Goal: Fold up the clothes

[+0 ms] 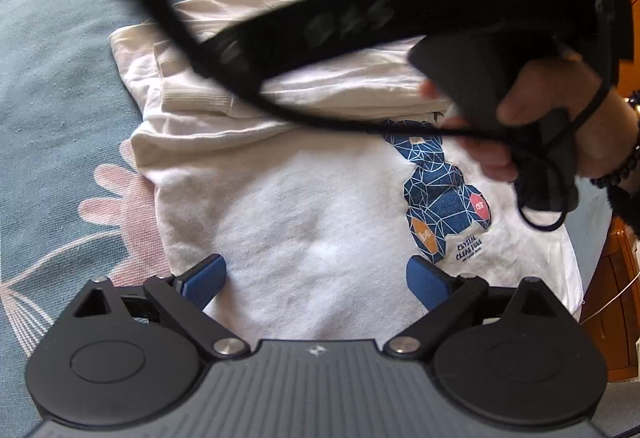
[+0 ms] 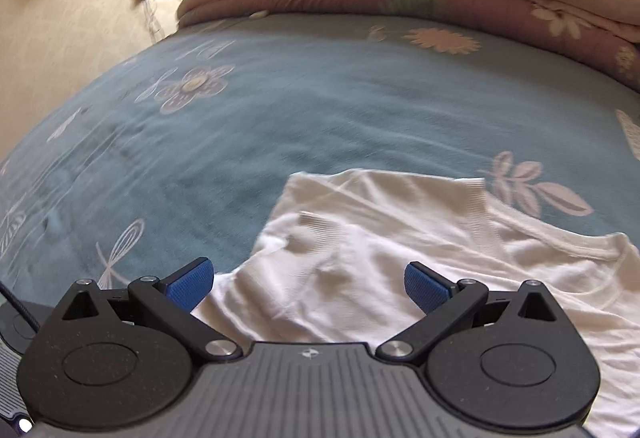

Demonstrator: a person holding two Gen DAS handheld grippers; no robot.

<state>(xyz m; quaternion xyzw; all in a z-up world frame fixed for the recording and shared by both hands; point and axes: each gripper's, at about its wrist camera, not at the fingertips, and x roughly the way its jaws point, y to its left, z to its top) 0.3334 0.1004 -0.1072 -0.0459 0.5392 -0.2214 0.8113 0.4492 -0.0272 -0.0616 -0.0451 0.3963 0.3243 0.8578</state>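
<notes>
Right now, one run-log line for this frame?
left gripper: open, above shirt | right gripper: open, empty | shirt: partly folded on bed

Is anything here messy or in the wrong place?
Mostly tidy. The white sweatshirt lies partly folded on the blue bedsheet, a cuffed sleeve laid across it. The one odd thing is a black strap dangling in front of the left camera, hiding part of the shirt.
</notes>
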